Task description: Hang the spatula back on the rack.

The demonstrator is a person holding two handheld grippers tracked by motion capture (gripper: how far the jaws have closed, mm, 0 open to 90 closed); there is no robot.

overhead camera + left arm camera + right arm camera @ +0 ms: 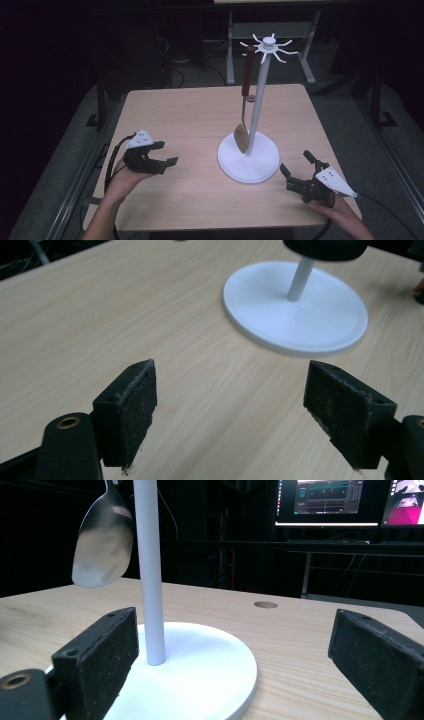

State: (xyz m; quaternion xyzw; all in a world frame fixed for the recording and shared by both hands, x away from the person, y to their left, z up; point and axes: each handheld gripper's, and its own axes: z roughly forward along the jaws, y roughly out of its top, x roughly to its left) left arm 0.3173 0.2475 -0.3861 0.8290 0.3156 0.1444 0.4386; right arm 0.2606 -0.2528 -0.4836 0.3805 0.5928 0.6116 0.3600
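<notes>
Left tongs [167,154] released, right tongs [296,168] released, spatula [243,97] hanging on stand [248,155], hook joint unclear

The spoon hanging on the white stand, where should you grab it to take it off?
Probably the spoon is best gripped on its long brown handle, coming from the left side, away from the stand's pole. It hangs straight down from a hook, bowl lowest, so the left gripper, jaws open, could pinch the handle and lift.

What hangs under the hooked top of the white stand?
A metal spatula with a brown handle hangs from one hook of the white stand, its blade above the round base. How its handle catches the hook is too small to tell.
</notes>
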